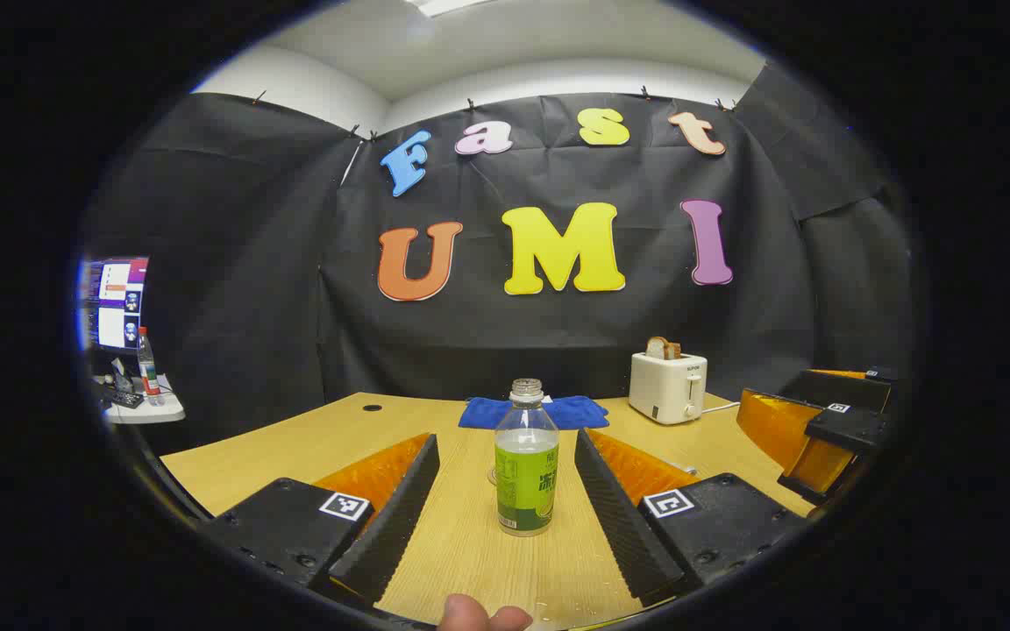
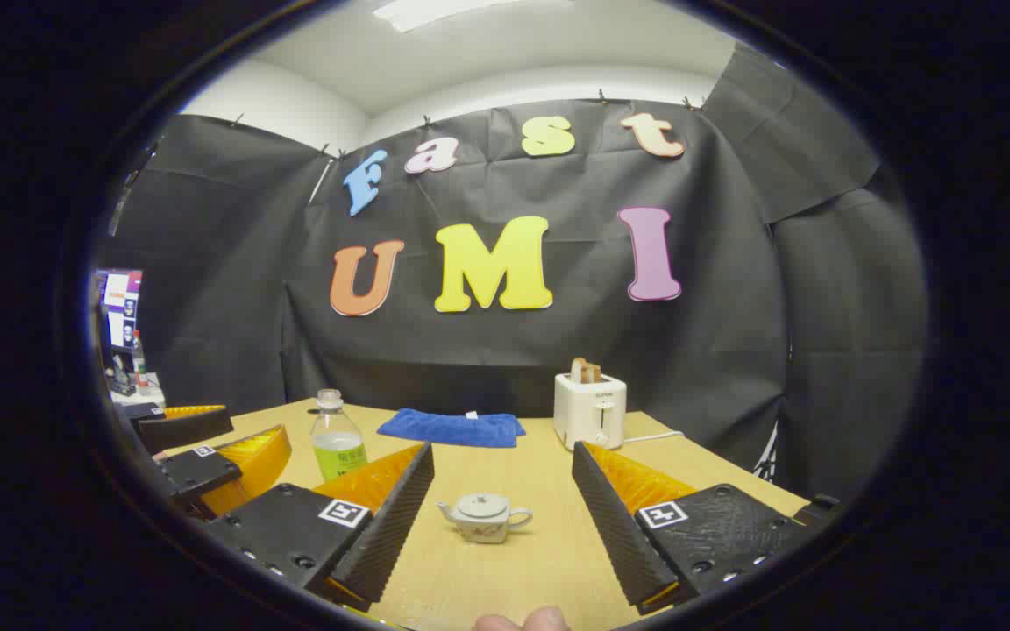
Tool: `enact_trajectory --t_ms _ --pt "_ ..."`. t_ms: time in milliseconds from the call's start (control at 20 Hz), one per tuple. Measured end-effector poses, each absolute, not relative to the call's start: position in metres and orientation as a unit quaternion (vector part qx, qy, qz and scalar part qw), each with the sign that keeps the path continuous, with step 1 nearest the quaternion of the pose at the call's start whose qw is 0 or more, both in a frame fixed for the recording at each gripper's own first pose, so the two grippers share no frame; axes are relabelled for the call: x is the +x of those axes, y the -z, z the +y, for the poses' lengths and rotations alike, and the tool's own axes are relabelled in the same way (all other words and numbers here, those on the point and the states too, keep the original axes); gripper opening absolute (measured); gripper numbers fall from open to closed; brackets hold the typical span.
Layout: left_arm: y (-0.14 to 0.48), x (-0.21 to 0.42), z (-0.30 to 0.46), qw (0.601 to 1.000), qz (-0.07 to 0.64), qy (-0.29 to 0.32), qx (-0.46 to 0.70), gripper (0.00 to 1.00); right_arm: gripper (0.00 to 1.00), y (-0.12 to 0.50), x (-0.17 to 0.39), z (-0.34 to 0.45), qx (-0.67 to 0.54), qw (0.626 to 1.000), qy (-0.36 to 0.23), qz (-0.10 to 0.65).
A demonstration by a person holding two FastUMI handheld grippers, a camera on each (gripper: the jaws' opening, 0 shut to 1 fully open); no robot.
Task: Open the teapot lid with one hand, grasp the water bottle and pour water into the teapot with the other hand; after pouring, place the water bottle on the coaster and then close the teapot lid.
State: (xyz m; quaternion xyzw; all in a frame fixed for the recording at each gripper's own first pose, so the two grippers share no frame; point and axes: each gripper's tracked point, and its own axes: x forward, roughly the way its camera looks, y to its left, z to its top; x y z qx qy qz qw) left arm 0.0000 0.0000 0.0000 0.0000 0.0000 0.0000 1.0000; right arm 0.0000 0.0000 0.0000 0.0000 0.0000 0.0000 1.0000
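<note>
Green-labelled clear water bottle (image 1: 526, 469); pale grey teapot (image 2: 483, 516); blue cloth (image 2: 452, 427).

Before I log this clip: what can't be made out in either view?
- Coaster: in the left gripper view the clear plastic water bottle with green label hides the pale disc at its base.
- Small grey ceramic teapot: right gripper view, too small to judge lid seating.
- Bottle's water level: unclear.

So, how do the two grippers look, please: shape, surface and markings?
Both look alike. The left gripper and the right gripper each have two long wedge-shaped fingers with ribbed inner faces, orange ribbed side panels, and blocky black bases with screws. Each base carries a small square black-and-white marker.
</note>
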Motion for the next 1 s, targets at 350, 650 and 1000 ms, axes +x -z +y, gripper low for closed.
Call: enact_trajectory --t_ms 350,650,1000 --pt "0.0073 0.0024 -0.001 1.0 0.009 0.008 0.006 0.97 0.95 0.001 -0.0022 0.0 0.002 1.0 0.007 -0.002" --pt "0.0058 0.0037 0.0007 1.0 0.008 0.008 0.008 0.97 0.97 0.0007 -0.0016 0.0015 -0.007 1.0 0.01 -0.005" --pt "0.0106 0.0049 -0.0051 1.0 0.014 0.019 0.011 0.97 0.95 0.0084 0.0 0.0018 -0.006 1.0 0.009 0.004"
